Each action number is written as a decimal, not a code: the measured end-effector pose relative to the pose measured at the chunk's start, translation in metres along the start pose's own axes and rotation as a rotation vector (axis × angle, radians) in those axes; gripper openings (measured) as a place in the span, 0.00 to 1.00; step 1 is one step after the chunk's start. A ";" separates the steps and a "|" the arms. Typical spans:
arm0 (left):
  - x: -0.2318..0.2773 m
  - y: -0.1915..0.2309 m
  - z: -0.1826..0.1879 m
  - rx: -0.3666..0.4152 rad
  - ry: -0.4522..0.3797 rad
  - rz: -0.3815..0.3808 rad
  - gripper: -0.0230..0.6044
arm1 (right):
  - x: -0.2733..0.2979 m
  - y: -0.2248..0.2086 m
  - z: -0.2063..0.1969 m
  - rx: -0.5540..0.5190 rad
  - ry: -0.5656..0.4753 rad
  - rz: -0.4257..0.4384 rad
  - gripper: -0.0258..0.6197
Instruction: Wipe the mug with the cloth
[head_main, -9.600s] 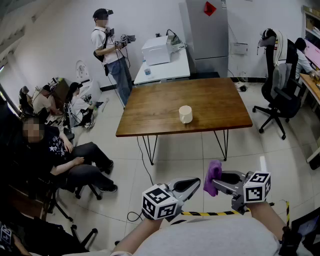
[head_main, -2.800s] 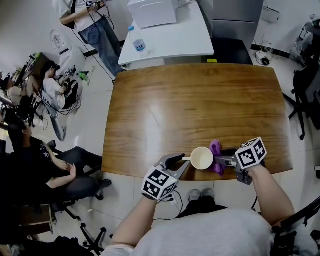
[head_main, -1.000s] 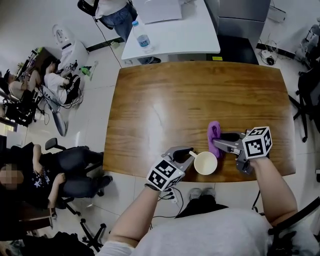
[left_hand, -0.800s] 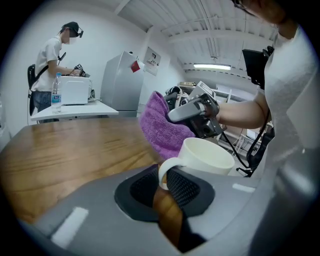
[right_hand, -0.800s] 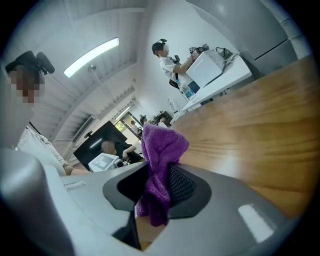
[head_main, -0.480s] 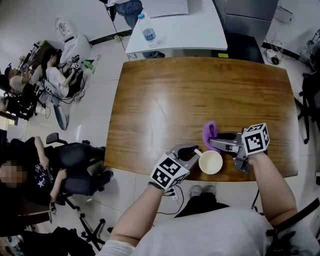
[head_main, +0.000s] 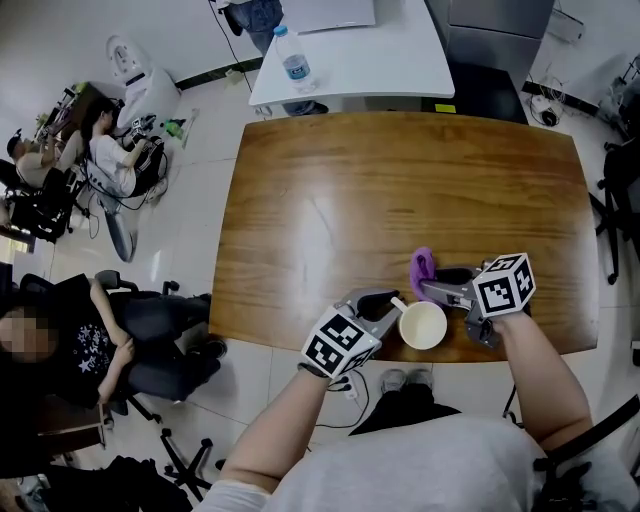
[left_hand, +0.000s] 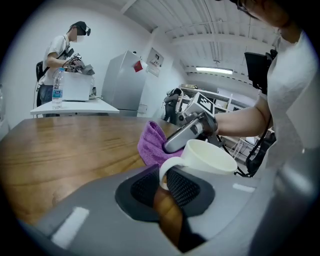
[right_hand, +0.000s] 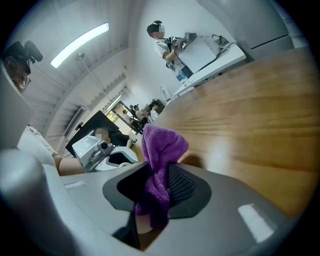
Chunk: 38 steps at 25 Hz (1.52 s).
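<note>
The mug (head_main: 422, 325) sits mouth-up at the near edge of the surface (head_main: 350, 200). Whether it rests on the wood or hangs just above it I cannot tell. Its handle (left_hand: 167, 164) is pinched in the left tool (left_hand: 162, 182), whose jaws stand nearly together on that thin loop. Just beyond the mug's rim, the right tool (head_main: 432, 290) is clamped on the purple cloth (head_main: 423, 268), which bunches up from between its pads. I cannot tell whether cloth and mug touch.

The step in hand looks to be bringing the cloth onto the mug's wall. To do it well, lead with the free fold of cloth, not the hard jaw tips, and press lightly. A handle grip is narrow, so a hard sideways push would likely twist the mug. Stroke round the wall while the left tool steadies the mug.
</note>
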<state>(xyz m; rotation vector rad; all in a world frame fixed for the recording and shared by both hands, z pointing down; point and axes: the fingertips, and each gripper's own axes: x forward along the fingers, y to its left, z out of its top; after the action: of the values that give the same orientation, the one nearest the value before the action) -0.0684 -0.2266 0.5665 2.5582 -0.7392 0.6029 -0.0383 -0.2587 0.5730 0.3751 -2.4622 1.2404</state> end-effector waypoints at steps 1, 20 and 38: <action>0.000 0.001 -0.001 0.006 0.002 -0.001 0.10 | -0.003 0.000 0.002 0.004 -0.014 -0.005 0.22; -0.039 -0.006 -0.026 -0.038 -0.022 0.042 0.13 | -0.084 0.027 -0.018 0.058 -0.220 -0.122 0.22; -0.054 -0.040 -0.043 -0.097 -0.085 0.179 0.23 | -0.133 0.076 -0.077 0.062 -0.364 -0.169 0.22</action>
<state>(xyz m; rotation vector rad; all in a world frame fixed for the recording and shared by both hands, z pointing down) -0.0987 -0.1528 0.5643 2.4580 -1.0099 0.5023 0.0669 -0.1426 0.5039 0.8765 -2.6194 1.2710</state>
